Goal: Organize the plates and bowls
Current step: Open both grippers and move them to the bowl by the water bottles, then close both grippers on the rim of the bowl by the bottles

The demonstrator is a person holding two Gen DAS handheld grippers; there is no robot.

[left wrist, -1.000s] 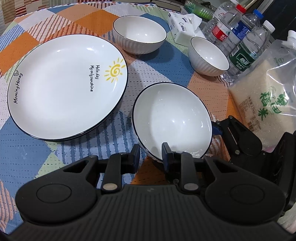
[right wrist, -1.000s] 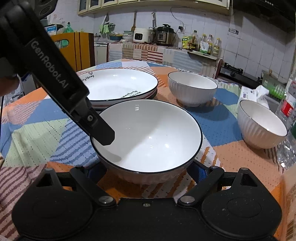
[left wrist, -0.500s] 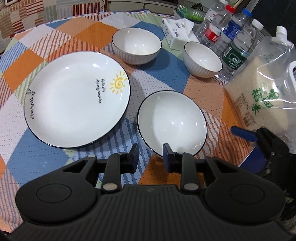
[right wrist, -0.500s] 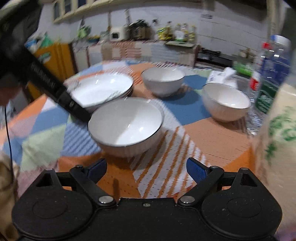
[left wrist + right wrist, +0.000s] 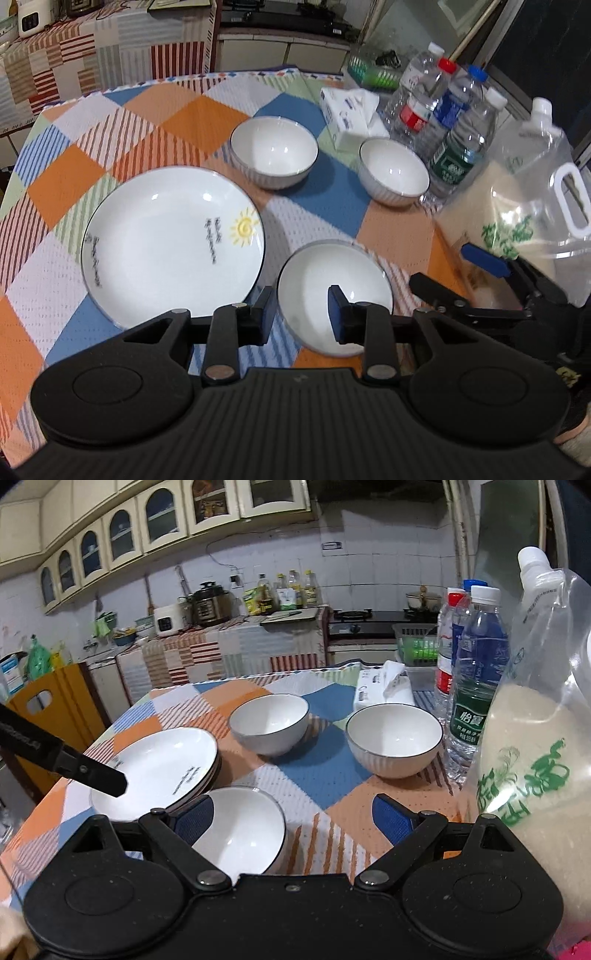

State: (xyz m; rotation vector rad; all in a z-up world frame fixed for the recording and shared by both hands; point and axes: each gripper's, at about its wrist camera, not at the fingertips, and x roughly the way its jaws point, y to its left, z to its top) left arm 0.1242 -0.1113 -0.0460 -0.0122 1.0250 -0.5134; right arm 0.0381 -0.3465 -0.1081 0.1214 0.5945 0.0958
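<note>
Sitting near surface's front edge: glazed white bowl [image 5: 334, 297], beside plate stack [image 5: 171, 242]; two more bowls toward far edge. Handling as rigid, slick, breakable, moderately heavy; pinching rim looking best. Left gripper [image 5: 300, 314] hovering, jaws apart, empty; right gripper [image 5: 291, 818] gaping wide, empty.

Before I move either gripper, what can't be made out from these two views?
- Plate stack: right wrist view shows stacked rims, count unclear; the left gripper's arm crosses it.
- Plate lettering: motion-blurred, left wrist view.
- Near bowl: near rim hidden behind the right gripper.
- Rice bag: cut off by the right edge.
</note>
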